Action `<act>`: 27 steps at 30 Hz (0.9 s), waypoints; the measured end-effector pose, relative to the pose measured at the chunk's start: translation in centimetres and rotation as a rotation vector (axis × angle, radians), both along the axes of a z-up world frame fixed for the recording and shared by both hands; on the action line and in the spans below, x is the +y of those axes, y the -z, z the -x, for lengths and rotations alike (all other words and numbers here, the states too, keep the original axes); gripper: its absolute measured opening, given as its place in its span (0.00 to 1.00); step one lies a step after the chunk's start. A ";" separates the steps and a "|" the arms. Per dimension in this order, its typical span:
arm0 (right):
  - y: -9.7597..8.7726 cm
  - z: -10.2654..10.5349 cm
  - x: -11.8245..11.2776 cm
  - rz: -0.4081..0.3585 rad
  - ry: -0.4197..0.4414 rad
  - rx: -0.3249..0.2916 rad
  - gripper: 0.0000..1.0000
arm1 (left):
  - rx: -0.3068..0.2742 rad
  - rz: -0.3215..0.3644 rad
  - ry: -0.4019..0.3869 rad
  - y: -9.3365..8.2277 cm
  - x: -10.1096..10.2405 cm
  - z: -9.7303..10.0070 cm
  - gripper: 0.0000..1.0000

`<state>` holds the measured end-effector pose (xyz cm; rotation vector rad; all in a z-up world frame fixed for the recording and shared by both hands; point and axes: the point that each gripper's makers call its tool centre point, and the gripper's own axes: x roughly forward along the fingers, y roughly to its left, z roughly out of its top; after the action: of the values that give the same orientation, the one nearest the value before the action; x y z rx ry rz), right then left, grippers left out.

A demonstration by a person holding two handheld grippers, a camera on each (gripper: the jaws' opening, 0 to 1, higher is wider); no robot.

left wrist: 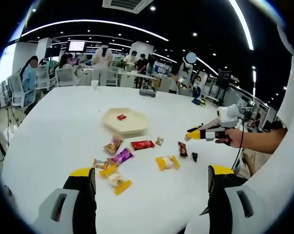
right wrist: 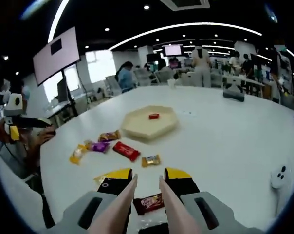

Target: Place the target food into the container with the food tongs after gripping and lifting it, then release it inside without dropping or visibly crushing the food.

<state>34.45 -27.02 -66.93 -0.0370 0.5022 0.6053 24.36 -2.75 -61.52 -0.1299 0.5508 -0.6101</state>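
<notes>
Snack packet (right wrist: 149,203), dark red, lies at the bottom centre of the right gripper view, between the two prongs of the food tongs (right wrist: 147,204) held in the right gripper (right wrist: 148,187); its jaws stand narrow, clamped on the tongs. Left gripper (left wrist: 152,178) hovers low over the white table (left wrist: 54,131), jaws wide apart. Mid-frame, the beige hexagonal tray (left wrist: 125,122) holds one small red wrapped candy (left wrist: 121,117).

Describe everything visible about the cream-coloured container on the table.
The container is a shallow, cream-coloured tray with an angular, roughly hexagonal raised rim, matte like plastic or pulp. It sits flat and upright on the white table, beyond the scattered snack packets and apart from them. One small red wrapped piece lies inside. Neither gripper touches it.
</notes>
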 end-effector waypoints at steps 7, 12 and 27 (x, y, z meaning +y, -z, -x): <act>-0.3 -1.2 -1.0 0.044 -0.016 -0.011 0.25 | -0.008 -0.018 -0.019 -0.1 0.9 0.1 0.96; 0.1 -1.0 -1.7 0.072 -0.002 0.002 0.25 | 0.009 0.018 -0.026 0.1 0.8 0.5 0.96; 0.7 0.4 3.7 0.058 -0.193 0.025 0.25 | 0.011 -0.029 -0.035 0.0 1.6 1.6 0.96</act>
<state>34.04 -23.34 -67.64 -0.1344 0.5438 0.7805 22.78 -1.15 -61.51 -0.1150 0.5664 -0.5671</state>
